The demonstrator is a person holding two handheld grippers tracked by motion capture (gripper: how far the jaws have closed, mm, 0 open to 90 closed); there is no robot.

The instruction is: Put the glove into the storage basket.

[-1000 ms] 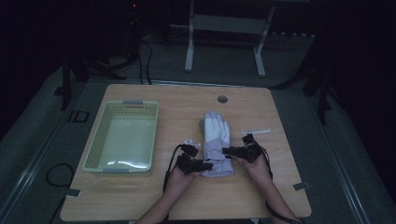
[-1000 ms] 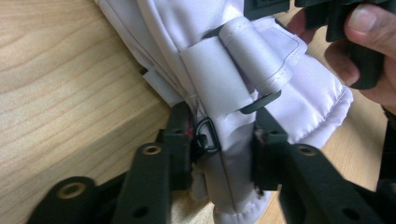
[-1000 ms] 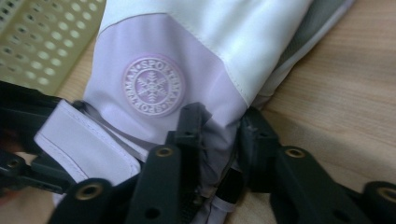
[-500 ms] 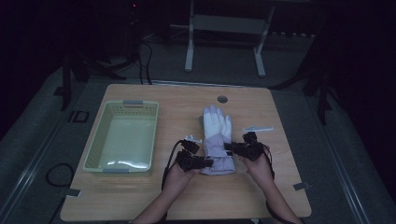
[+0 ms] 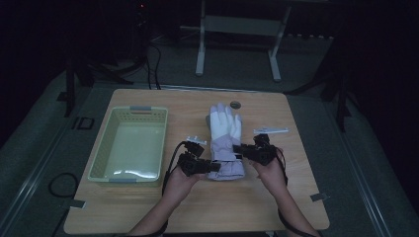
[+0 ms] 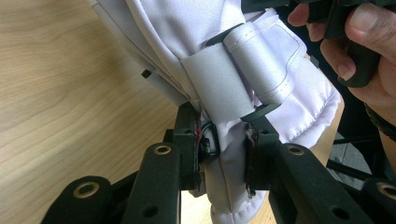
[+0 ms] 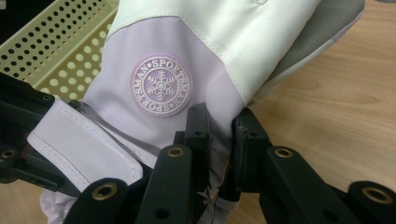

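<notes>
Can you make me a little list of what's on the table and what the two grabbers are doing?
table: wooden
glove: white and lilac, flat, fingers pointing away
badge: snowflake circle on the glove
left gripper: shut on the glove's cuff
right gripper: shut on the cuff's other side
basket: pale green, nothing in it, left of the glove
small white strip: right of the glove

L gripper (image 5: 213, 167) jaws clamped, R gripper (image 5: 237, 148) jaws clamped, both forearms in from bottom edge
</notes>
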